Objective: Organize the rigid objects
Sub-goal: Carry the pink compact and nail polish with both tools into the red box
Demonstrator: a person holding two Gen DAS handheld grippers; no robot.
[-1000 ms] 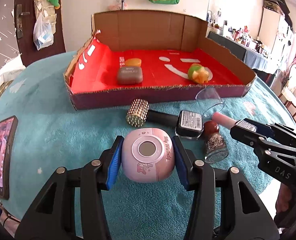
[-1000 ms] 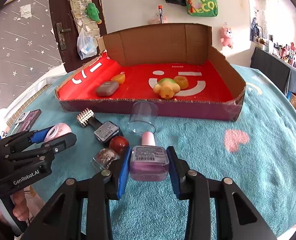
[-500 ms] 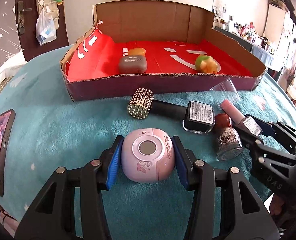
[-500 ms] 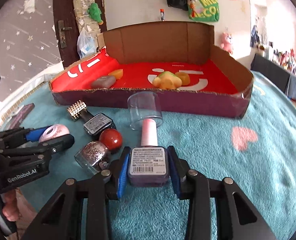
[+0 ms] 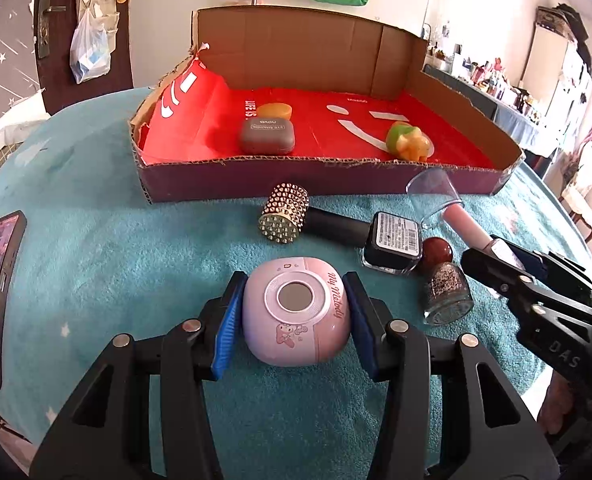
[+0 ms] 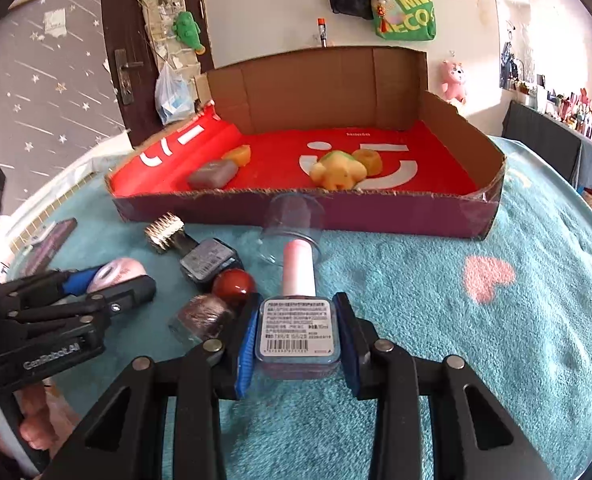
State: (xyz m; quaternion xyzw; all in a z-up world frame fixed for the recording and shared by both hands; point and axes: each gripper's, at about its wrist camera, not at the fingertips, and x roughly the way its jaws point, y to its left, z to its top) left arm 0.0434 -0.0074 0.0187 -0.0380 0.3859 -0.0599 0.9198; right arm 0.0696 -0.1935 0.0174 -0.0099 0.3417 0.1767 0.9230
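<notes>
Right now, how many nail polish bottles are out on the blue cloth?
3. The pink-capped bottle is in the right tongs; the dark studded-cap bottle and the glitter bottle with the red round cap lie to its left. None shows inside the box.

- Cloth: teal, pale star marks; one pink heart.
- Box: brown card walls, purple front, red floor with white smile and lettering.
- Case: grey.
- Toy: yellow-orange with green.
- Pod: pink, grey round centre, cartoon print, red script.
- Cap: studded, silver-gold.
- Black bottle: white label.
- Ball: dark red.
- Glitter bottle: speckled brown-silver.
- Pink bottle: pink neck, white label.
- Pads: blue on black.
</notes>
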